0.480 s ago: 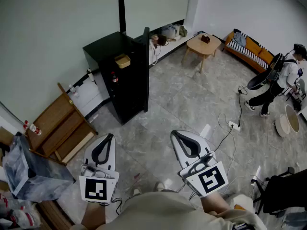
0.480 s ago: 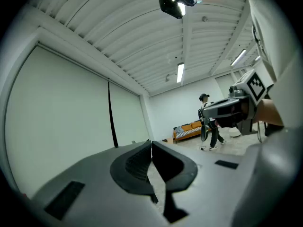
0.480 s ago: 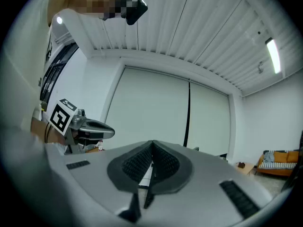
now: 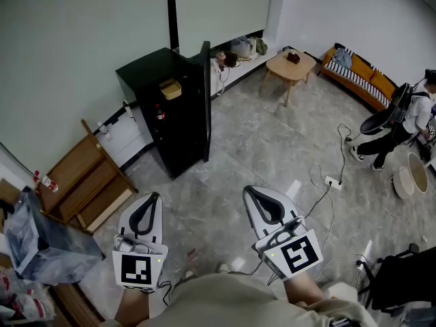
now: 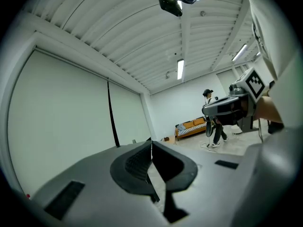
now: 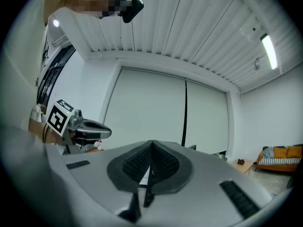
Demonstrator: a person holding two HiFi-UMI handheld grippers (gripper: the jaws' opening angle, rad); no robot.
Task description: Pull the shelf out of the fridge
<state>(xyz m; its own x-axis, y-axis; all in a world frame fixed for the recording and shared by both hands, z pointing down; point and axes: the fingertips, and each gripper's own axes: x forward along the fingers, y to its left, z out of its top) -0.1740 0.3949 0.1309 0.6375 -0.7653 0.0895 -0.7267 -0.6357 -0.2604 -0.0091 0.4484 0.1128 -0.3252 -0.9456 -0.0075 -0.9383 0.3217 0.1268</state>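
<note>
Approaching: the person is standing well back from the fridge [image 4: 178,125], so the task is looking not yet begun, and the walk-up is likely the step in hand
Left claw [image 4: 154,196]: is pointing level over the floor [image 4: 231,155]; in the left gripper view its ribbed pads are pressing together with nothing between them, so it is clenched and empty
Right claw [image 4: 248,191]: is also pointing level just beside the left one, clenched on nothing, its pads meeting in the right gripper view
Fridge: is standing against the pale wall, black, with its door [image 4: 204,94] hanging open
Shelf: is sitting somewhere in the dark opening; its edge is proving too dim to make out, though a yellowish box [image 4: 172,87] and a bottle [image 4: 161,111] are showing there
Claw to shelf: both claws are hovering well apart from the fridge, which is lying ahead of the left claw and ahead-left of the right
Next move: is calling for closing that gap, releasing one claw's jaws, and lining them up with the shelf's front edge before any pulling
</note>
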